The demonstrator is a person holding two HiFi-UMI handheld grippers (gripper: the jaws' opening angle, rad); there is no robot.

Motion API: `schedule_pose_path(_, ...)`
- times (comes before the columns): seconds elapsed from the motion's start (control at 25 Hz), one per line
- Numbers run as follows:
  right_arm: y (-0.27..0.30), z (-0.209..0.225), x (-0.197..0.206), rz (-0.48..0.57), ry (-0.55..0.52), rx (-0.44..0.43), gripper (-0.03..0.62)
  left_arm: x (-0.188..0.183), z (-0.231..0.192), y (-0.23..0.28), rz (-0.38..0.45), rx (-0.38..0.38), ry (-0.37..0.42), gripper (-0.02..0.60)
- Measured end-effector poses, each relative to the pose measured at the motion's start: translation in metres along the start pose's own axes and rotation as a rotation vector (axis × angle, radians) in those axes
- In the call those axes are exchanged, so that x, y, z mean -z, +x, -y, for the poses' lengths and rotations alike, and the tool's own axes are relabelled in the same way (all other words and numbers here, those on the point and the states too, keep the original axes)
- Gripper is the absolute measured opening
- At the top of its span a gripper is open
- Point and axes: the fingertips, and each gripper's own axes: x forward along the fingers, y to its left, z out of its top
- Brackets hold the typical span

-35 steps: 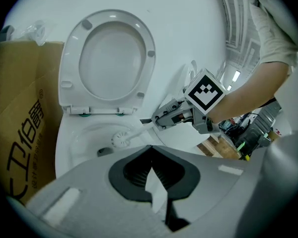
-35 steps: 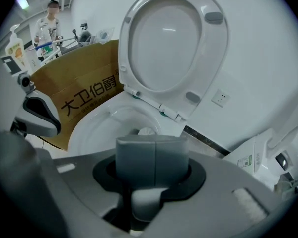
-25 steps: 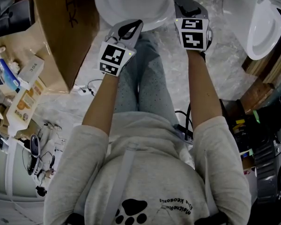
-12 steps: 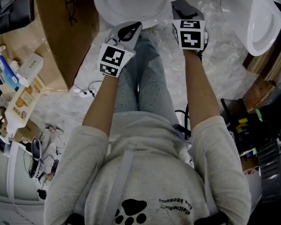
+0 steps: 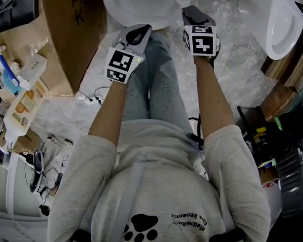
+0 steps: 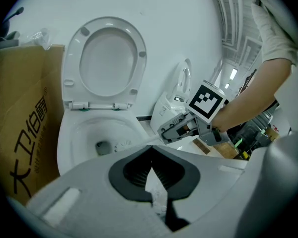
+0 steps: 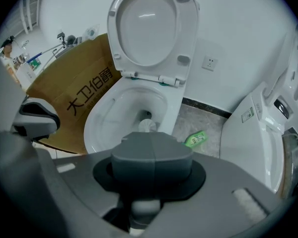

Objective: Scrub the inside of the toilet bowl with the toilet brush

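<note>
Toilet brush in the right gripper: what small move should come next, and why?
Probably sweep the toilet brush sideways along the inner wall of the toilet bowl. The right gripper is shut on the brush handle, and the brush head sits low in the bowl near the drain, so a scrubbing stroke seems the natural next step.
</note>
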Motion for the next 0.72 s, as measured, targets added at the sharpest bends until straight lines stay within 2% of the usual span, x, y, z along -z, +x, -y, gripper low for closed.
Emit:
schedule_pose_path(0.48,0.006,-0.049,0.026,-0.057,0.046,-0.057,0.152,0.009,-0.005,-0.01,-0.003,-0.003,-0.013,0.0)
schedule_pose_path(0.72,0.009,-0.061,0.034,-0.063,0.056,-0.046,0.152,0.014,-0.008,-0.016,-0.008,0.001,-0.021,0.0)
